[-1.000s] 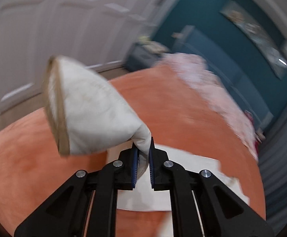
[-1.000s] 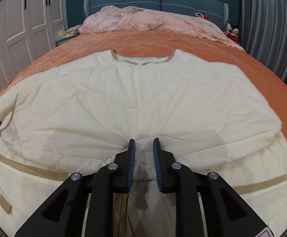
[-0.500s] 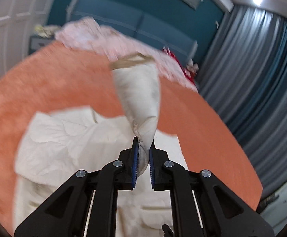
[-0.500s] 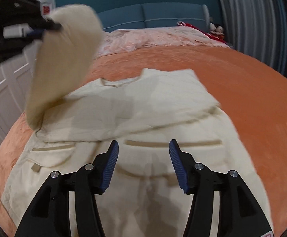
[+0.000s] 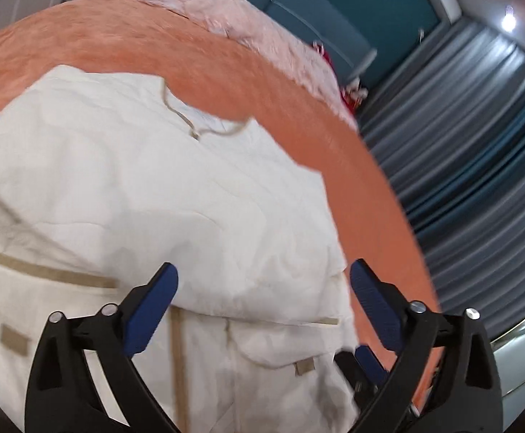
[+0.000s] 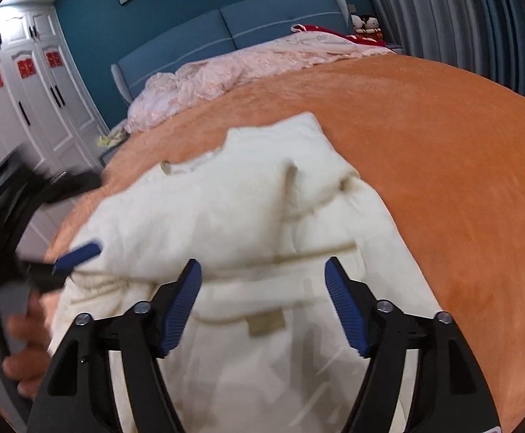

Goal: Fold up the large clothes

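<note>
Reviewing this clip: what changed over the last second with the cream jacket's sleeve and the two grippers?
The left gripper, shut on the sleeve a second ago, carried it across the cream jacket and let go; it is now open, with the sleeve lying folded over the body. The right gripper, shut on the hem earlier, has also opened and holds nothing. The jacket stays on the orange bedspread.

Right gripper (image 6: 264, 305) with jaws spread wide above a cream quilted jacket (image 6: 248, 223) lying on an orange bedspread (image 6: 442, 151). At left, a hand (image 6: 20, 342) holds the left gripper (image 6: 46, 231) at the jacket's edge. Behind: pink bedding (image 6: 248, 72), blue headboard (image 6: 226, 32), white wardrobe (image 6: 27, 93).
</note>
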A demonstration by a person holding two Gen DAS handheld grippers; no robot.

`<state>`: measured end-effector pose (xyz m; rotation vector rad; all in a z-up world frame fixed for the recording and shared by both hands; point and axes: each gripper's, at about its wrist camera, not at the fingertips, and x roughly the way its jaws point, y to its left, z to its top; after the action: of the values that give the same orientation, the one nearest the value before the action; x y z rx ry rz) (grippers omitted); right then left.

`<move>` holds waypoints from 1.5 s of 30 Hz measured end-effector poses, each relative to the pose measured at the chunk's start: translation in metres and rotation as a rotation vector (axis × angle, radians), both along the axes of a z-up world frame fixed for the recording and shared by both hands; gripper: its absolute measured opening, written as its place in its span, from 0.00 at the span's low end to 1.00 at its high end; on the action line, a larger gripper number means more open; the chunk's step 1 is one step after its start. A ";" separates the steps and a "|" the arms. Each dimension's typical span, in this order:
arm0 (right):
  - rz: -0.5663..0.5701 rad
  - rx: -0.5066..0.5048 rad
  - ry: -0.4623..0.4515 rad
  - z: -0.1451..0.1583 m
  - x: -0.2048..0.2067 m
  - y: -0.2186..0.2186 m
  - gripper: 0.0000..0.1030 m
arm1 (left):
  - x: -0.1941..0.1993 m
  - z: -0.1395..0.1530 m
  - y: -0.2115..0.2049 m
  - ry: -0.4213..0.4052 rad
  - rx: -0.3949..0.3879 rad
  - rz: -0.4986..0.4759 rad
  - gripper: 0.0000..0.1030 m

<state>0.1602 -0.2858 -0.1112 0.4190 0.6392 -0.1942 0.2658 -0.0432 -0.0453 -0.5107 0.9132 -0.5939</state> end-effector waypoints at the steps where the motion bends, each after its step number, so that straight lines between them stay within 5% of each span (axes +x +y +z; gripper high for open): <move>1: 0.000 -0.001 -0.006 0.003 0.005 0.000 0.72 | 0.002 0.002 0.013 0.006 -0.017 0.019 0.91; 6: -0.034 0.018 0.049 -0.005 0.033 -0.009 0.77 | 0.033 -0.028 0.096 0.122 -0.066 0.217 0.91; 11: -0.076 0.167 0.105 -0.029 0.052 -0.027 0.77 | 0.067 -0.075 0.178 0.258 -0.250 0.413 0.90; 14: -0.060 0.182 0.136 -0.035 0.067 -0.024 0.56 | 0.084 -0.093 0.199 0.298 -0.320 0.470 0.87; 16: -0.030 0.158 0.148 -0.028 0.079 -0.017 0.19 | 0.093 -0.099 0.202 0.315 -0.346 0.477 0.80; 18: -0.011 0.086 0.140 -0.011 0.089 -0.010 0.03 | 0.108 -0.103 0.199 0.332 -0.370 0.463 0.63; 22: 0.061 -0.044 -0.053 0.068 0.097 -0.001 0.03 | 0.115 -0.098 0.199 0.317 -0.353 0.461 0.23; 25: 0.086 -0.110 -0.209 0.126 0.092 0.000 0.02 | 0.123 -0.080 0.197 0.253 -0.316 0.474 0.15; 28: 0.097 -0.170 -0.257 0.141 0.093 0.000 0.02 | 0.122 -0.071 0.188 0.197 -0.246 0.466 0.13; 32: 0.053 -0.158 -0.054 0.069 0.117 -0.017 0.02 | 0.116 -0.085 0.162 0.159 0.043 0.476 0.12; 36: 0.027 -0.110 0.149 -0.010 0.126 -0.034 0.02 | 0.118 -0.113 0.156 0.179 0.101 0.472 0.12; 45: 0.030 -0.130 0.201 -0.054 0.126 -0.029 0.02 | 0.103 -0.125 0.130 0.009 0.295 0.455 0.14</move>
<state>0.2862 -0.3152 -0.1654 0.2663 0.8248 -0.2496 0.3690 0.0865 -0.1701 -0.4346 0.8396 -0.0421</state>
